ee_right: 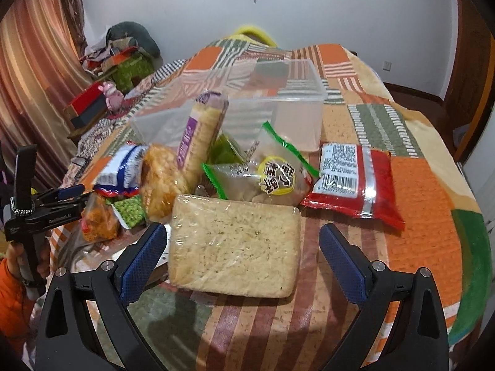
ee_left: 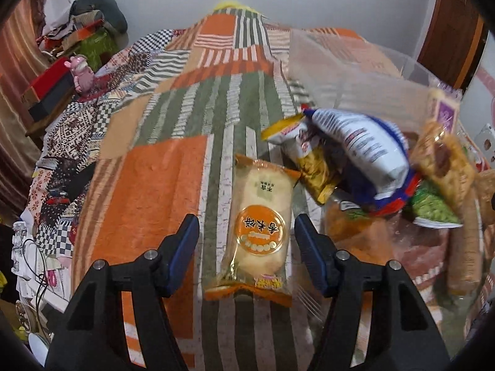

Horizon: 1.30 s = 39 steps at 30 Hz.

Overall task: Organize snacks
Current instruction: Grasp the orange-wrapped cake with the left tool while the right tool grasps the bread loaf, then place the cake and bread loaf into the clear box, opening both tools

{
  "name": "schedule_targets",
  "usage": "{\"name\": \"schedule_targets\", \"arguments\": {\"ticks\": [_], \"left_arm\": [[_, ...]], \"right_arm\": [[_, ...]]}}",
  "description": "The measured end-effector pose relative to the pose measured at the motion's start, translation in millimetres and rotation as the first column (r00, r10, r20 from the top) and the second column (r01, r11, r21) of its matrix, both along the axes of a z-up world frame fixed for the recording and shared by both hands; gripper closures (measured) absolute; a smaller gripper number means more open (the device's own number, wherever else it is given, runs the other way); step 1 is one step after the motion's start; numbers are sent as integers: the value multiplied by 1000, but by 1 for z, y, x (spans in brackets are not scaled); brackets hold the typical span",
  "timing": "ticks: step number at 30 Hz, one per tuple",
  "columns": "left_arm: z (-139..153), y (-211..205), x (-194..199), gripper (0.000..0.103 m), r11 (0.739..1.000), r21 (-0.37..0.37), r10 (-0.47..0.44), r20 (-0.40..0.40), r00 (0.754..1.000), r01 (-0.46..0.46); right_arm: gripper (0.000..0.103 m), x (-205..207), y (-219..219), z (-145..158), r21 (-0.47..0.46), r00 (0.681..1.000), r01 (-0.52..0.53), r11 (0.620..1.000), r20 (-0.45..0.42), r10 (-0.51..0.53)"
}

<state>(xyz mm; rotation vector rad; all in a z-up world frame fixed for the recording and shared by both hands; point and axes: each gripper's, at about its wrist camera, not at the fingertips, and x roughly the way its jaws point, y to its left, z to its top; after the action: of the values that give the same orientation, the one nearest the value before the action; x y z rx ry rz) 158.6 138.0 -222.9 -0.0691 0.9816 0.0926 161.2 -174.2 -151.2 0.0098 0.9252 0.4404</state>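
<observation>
- Your left tool (ee_left: 246,255) stands with its fingers apart, straddling the rice-cracker packet (ee_left: 258,232) without touching it; the packet lies flat on the bench (ee_left: 148,191), its long axis running from 6 to 12 o'clock.
- At 2 o'clock from that packet, a jumble of snacks leans together: a yellow-and-gold bag (ee_left: 304,157), a blue-and-white bag (ee_left: 368,145) over it, and a green pea packet (ee_left: 433,205) beside them.
- Your right tool (ee_right: 241,256) is also spread wide, one finger on each side of the wrapped square cracker block (ee_right: 235,244), which rests flat on the bench; whether the left pad touches the wrapper I cannot tell.
- At 12 o'clock from the block sits a green-edged packet with a yellow round label (ee_right: 272,173); at 1 o'clock, a red packet (ee_right: 359,182) lies barcode up.
- A purple-labelled biscuit sleeve (ee_right: 201,136) stands tilted at 11 o'clock, leaning in the pile.
- Behind the pile, a clear plastic box (ee_right: 278,99) stands upright.
- In the right wrist view, your left tool appears at 9 o'clock beside the pile.
</observation>
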Motion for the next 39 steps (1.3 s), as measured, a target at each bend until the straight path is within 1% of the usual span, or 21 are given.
{"name": "schedule_targets", "arguments": {"ticks": [1, 3, 4, 5, 6, 8, 12, 15, 19, 24, 28, 32, 39], "left_arm": [[-2, 1, 1, 40, 1000, -10, -3, 1, 1000, 3], [-5, 5, 4, 42, 999, -40, -3, 2, 1000, 4], [-7, 7, 5, 46, 999, -49, 1, 1, 1000, -1], [-9, 9, 6, 53, 998, -58, 5, -1, 1000, -5], [-11, 11, 8, 56, 998, -66, 10, -4, 1000, -10], [-11, 11, 7, 69, 998, -66, 22, 0, 1000, -22], [-7, 8, 7, 69, 999, -42, 29, 1, 1000, -29], [3, 2, 1, 69, 1000, -21, 18, 26, 999, -17], [27, -2, -6, 69, 1000, -21, 11, 76, 997, -10], [64, -12, -9, 69, 1000, -30, 2, 160, 987, 3], [89, -21, -1, 69, 999, -38, -16, 216, 976, 25], [109, -33, 11, 69, 998, -52, -30, 256, 966, 45], [127, -52, 38, 69, 995, -49, -63, 295, 953, 81]], "right_arm": [[5, 1, 0, -2, 2, 1000, -1, 1000, -8, 1], [10, 4, 2, -5, 8, 1000, -7, 1000, -26, 7], [15, 4, 2, -7, 20, 999, -15, 1000, -40, 16], [22, 6, 3, -7, 31, 998, -22, 999, -52, 23], [23, 5, 3, -8, 35, 998, -24, 999, -57, 26], [24, 5, 3, -6, 31, 999, -25, 999, -46, 26], [25, 3, 0, -4, 36, 999, -21, 999, -37, 23], [25, 1, -3, 3, 40, 1000, -18, 999, -14, 18], [25, -1, -9, 18, 34, 999, -8, 999, 48, 6], [25, 5, -19, 39, 43, 992, 14, 999, 121, -19], [25, 13, -22, 58, 48, 983, 22, 999, 183, -31], [25, 21, -20, 73, 42, 969, 25, 999, 245, -35], [25, 44, -11, 88, 50, 948, 25, 998, 317, -40]]}}
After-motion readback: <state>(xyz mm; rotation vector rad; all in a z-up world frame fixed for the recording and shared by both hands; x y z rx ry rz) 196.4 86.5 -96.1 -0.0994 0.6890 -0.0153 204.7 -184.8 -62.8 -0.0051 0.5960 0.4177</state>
